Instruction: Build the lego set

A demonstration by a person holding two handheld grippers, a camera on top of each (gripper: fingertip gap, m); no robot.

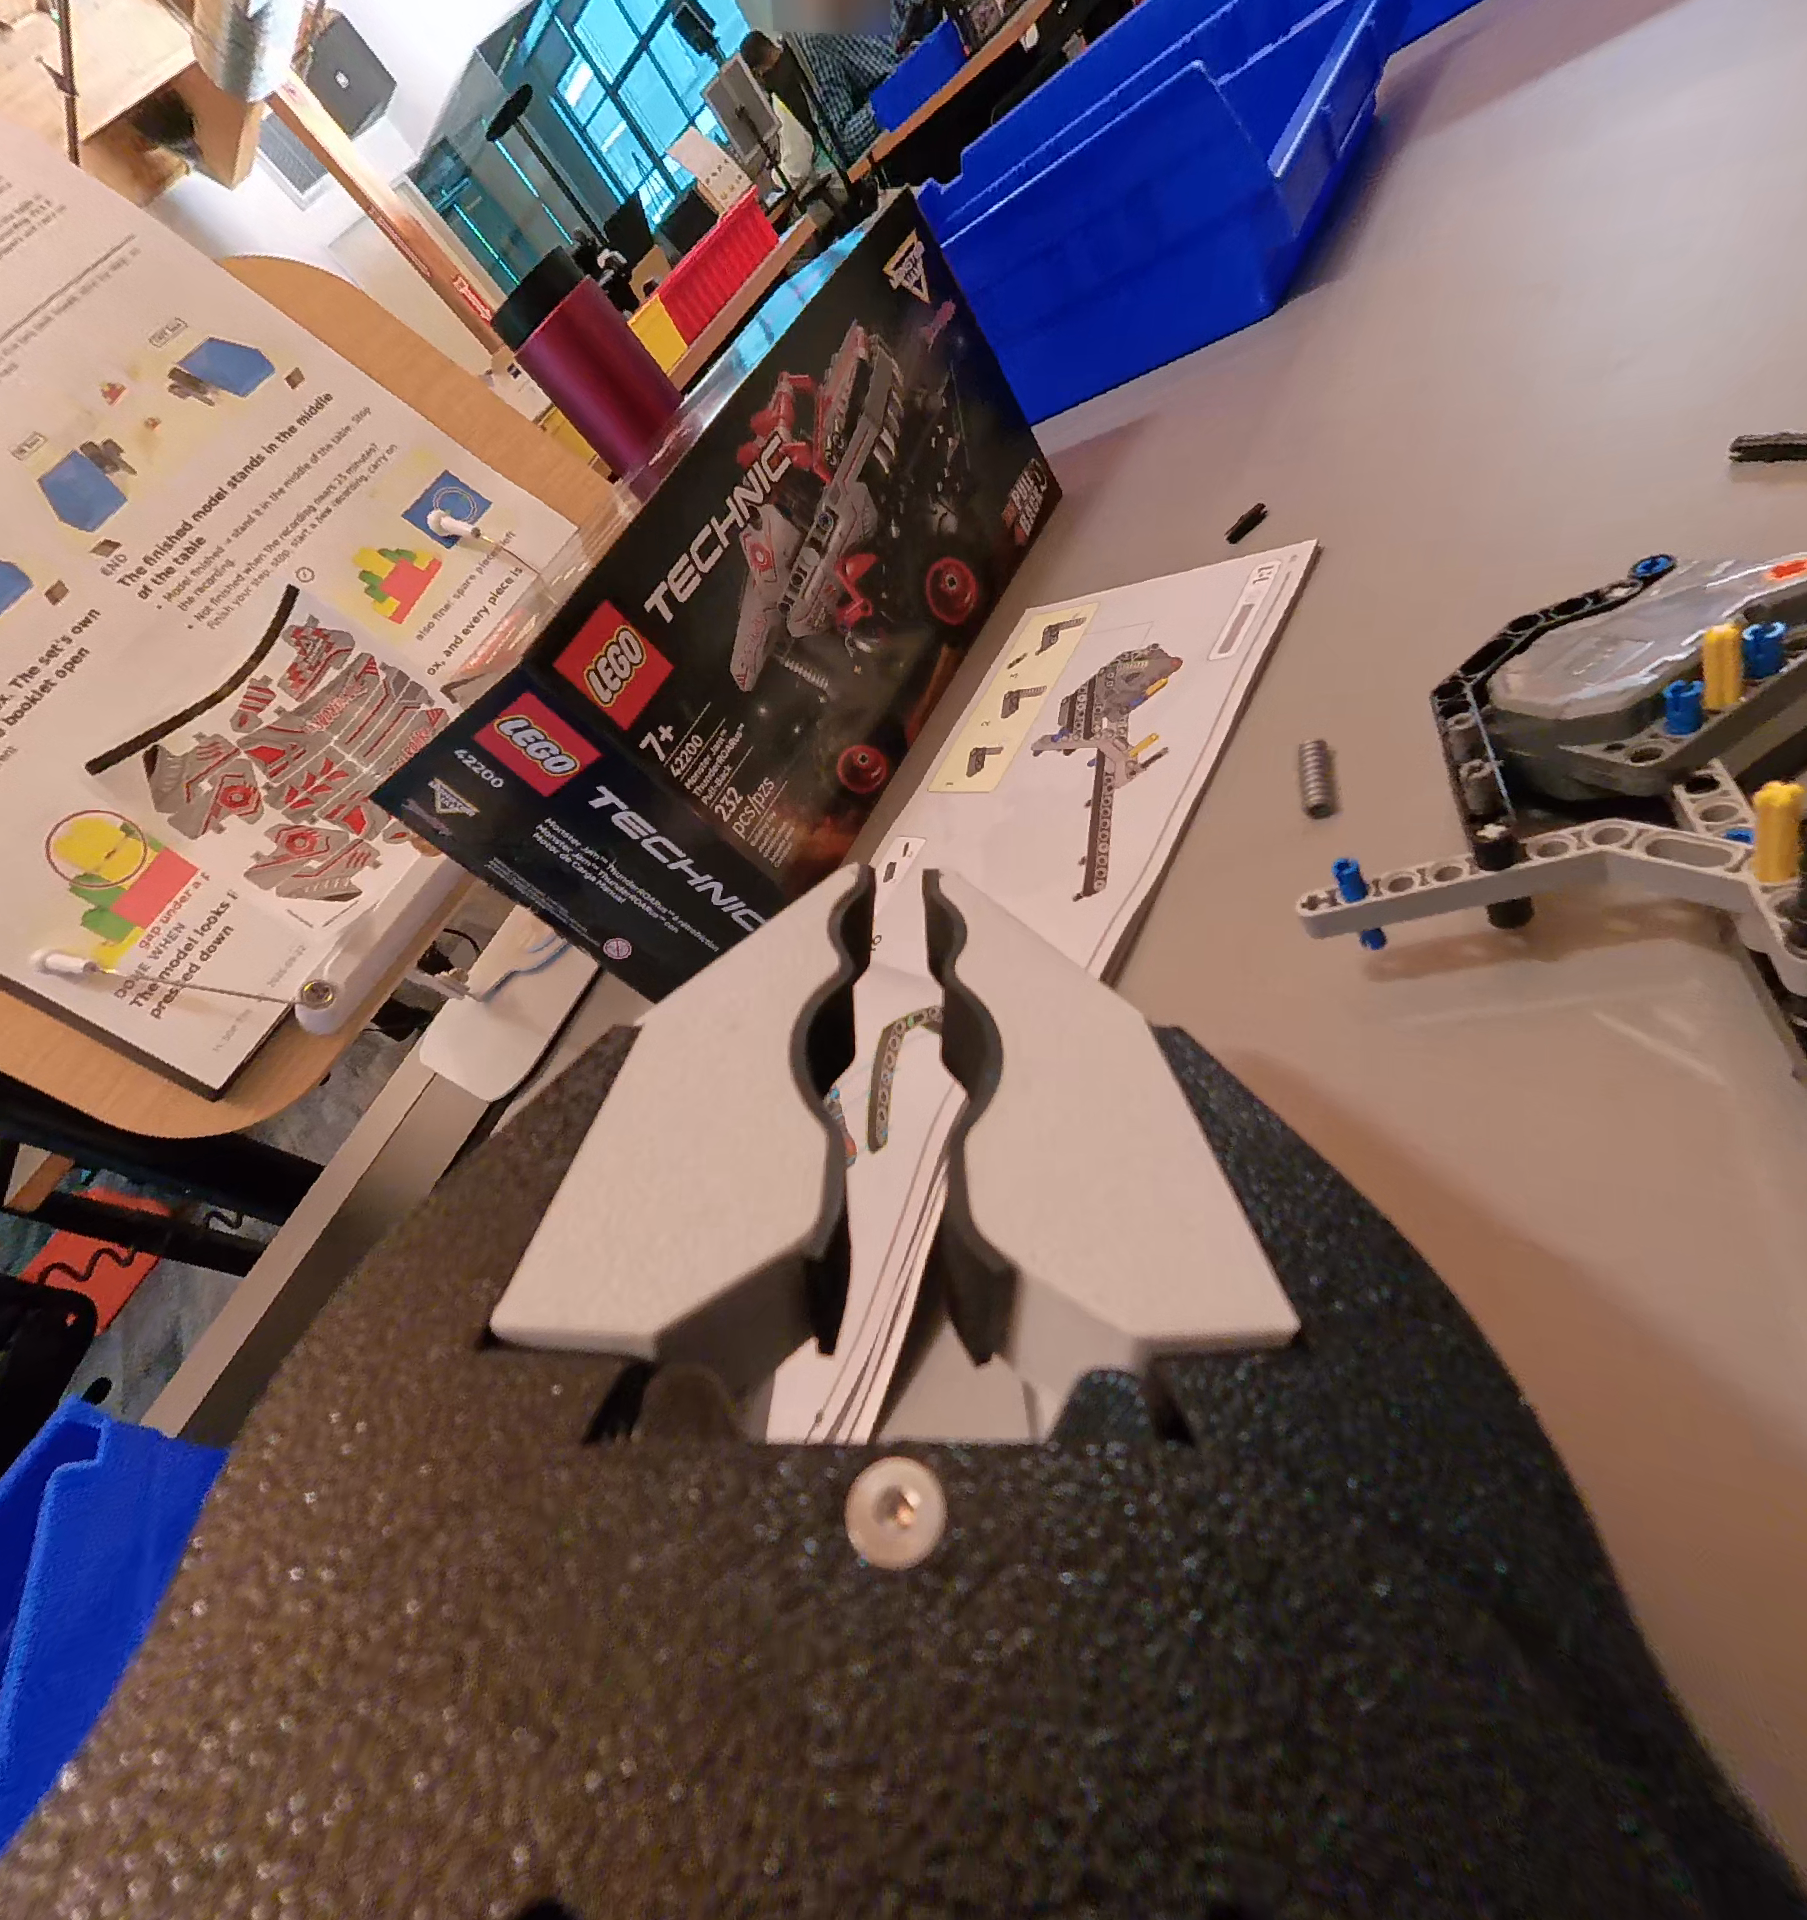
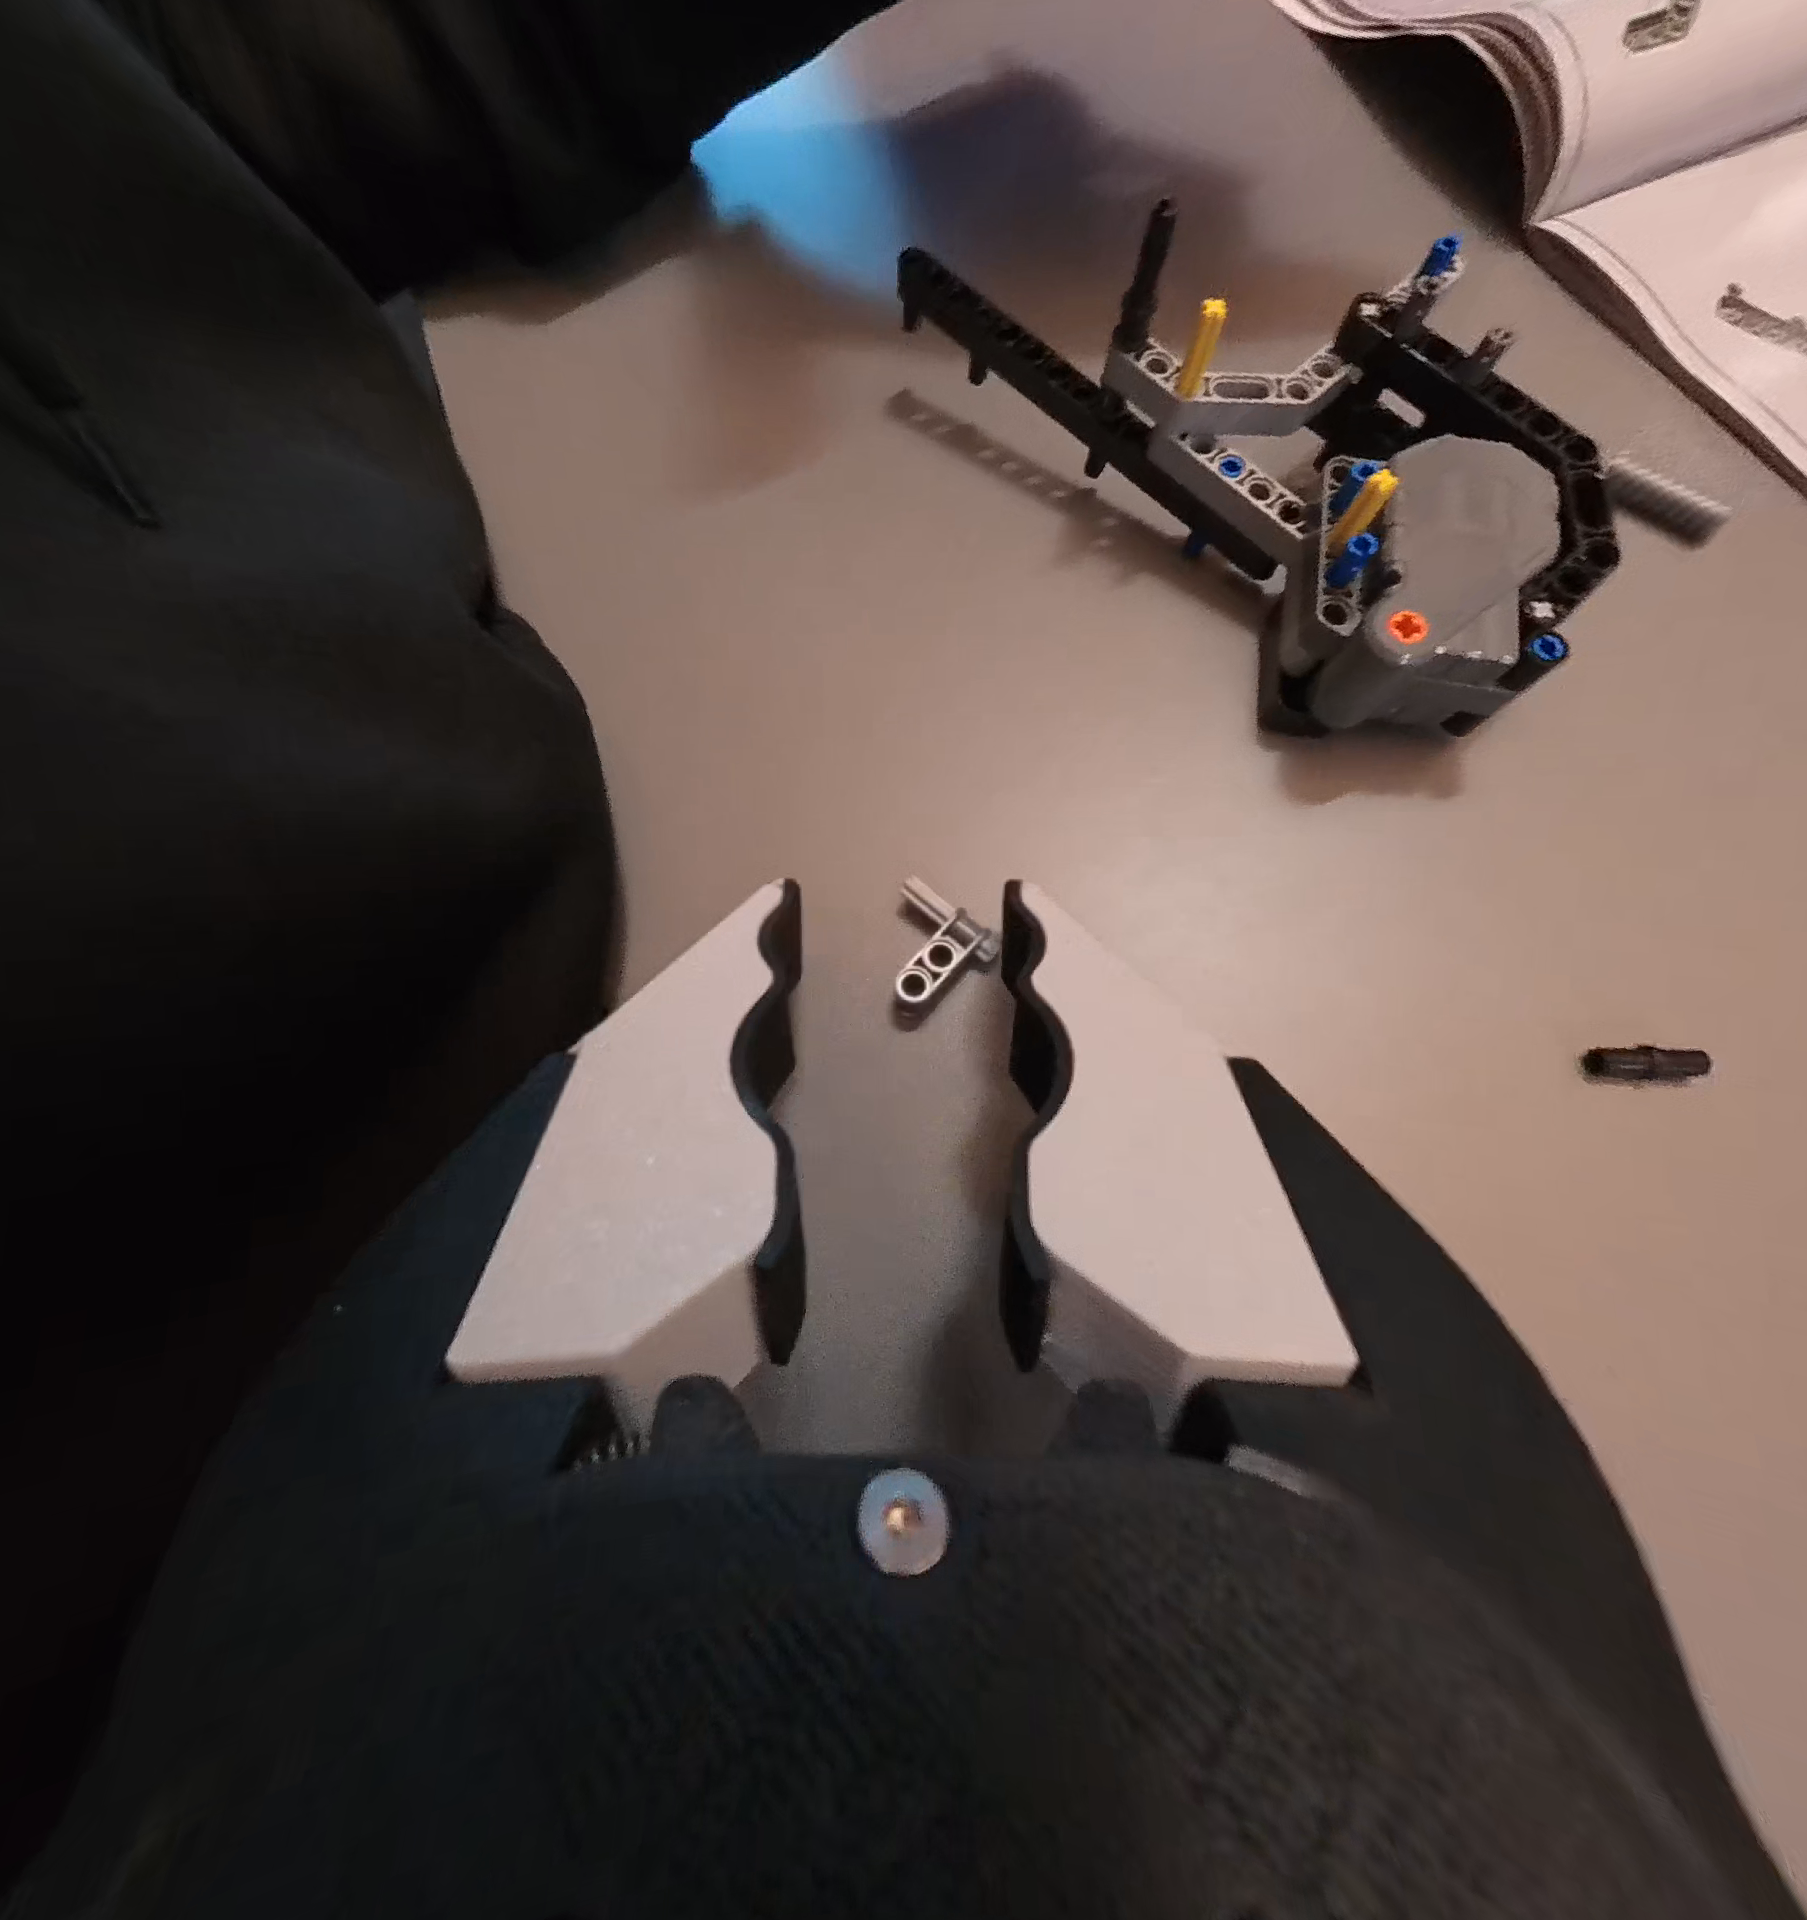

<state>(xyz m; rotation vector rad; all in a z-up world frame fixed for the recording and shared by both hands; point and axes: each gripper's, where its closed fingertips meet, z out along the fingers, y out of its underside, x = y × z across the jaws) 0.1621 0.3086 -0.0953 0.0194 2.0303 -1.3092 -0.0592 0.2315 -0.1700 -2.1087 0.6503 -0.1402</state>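
Hovering over a small grey connector piece (image 2: pixel 943 954)

Right gripper (image 2: pixel 901 904) is spread wide, the piece lying on the bench between its fingertips, nearer the right one. Left gripper (image 1: pixel 897 883) clamps the instruction booklet's pages (image 1: pixel 894 1236); the half-built chassis (image 2: pixel 1398 499) sits beyond.

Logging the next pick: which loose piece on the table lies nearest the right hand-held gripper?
The small grey connector, lying between the open fingertips of the right hand-held gripper. The loose black pin lies off to the side.
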